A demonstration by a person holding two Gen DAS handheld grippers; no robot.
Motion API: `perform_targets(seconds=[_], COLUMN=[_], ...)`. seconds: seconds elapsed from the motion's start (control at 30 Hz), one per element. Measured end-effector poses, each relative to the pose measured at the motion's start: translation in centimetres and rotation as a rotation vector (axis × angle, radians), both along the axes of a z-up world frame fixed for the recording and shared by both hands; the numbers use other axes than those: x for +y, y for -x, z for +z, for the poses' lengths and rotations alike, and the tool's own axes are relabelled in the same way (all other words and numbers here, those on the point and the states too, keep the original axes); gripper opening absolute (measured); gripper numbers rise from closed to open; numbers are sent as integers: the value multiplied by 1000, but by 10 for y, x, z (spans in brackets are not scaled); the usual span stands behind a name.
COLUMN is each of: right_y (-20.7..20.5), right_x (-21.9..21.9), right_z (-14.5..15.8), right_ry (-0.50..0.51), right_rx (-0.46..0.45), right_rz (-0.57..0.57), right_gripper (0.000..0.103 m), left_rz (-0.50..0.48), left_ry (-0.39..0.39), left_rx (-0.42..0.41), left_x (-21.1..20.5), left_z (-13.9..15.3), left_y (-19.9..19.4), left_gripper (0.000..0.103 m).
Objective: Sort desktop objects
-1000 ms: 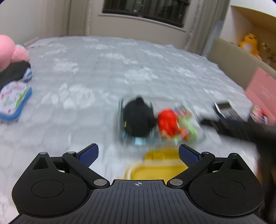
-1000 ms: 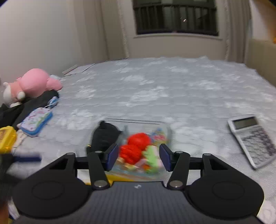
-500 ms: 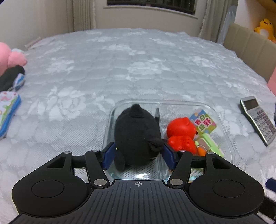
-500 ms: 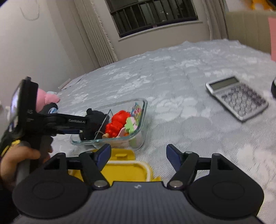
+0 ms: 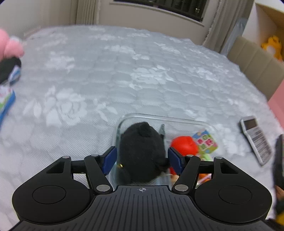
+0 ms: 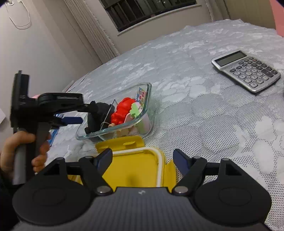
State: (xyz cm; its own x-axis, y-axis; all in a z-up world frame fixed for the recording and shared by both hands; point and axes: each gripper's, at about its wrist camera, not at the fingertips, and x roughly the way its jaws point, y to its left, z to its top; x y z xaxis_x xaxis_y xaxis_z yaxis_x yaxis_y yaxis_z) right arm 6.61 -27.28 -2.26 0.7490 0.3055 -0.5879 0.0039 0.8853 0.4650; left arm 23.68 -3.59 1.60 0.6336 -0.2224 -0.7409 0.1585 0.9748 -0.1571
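Both grippers lower, right gripper (image 6: pixel 142 160) wider

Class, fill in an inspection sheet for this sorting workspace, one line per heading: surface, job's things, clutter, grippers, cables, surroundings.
Surface: grey quilted bedspread with a white flower pattern.
Job's things: glass container holding a black plush toy, a red toy and a printed card; yellow lid on the cover in front of it; calculator lying apart.
Clutter: pink plush and blue-edged case at the far edge.
Grippers: left gripper astride the black plush, jaws just reopening slightly; right gripper open over the lid, jaws just widening.
Cables: white cord hanging on the wall.
Surroundings: barred window, curtains.
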Motion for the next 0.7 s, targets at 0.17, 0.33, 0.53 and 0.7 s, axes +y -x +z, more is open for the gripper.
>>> perform_targets(seconds=[0.17,0.33,0.53,0.7], right_y=[1,2,-1,-1], right_x=[3,2,0,5], right_z=[-3,-8,-16,-15], right_ry=[11,-1,-37,-21], right_rx=[5,21,52,51], right_rz=[5,5,-3,5], right_gripper=[78,80,81,81], left_rz=[-19,41,41,45], left_ry=[49,106,190,320], left_rx=[62,79,110,143], left_x=[-4,11,28,49], left_z=[-5,-8,-4,0], left_y=[-10,-15,-17,-21], left_gripper=[71,49,36,26])
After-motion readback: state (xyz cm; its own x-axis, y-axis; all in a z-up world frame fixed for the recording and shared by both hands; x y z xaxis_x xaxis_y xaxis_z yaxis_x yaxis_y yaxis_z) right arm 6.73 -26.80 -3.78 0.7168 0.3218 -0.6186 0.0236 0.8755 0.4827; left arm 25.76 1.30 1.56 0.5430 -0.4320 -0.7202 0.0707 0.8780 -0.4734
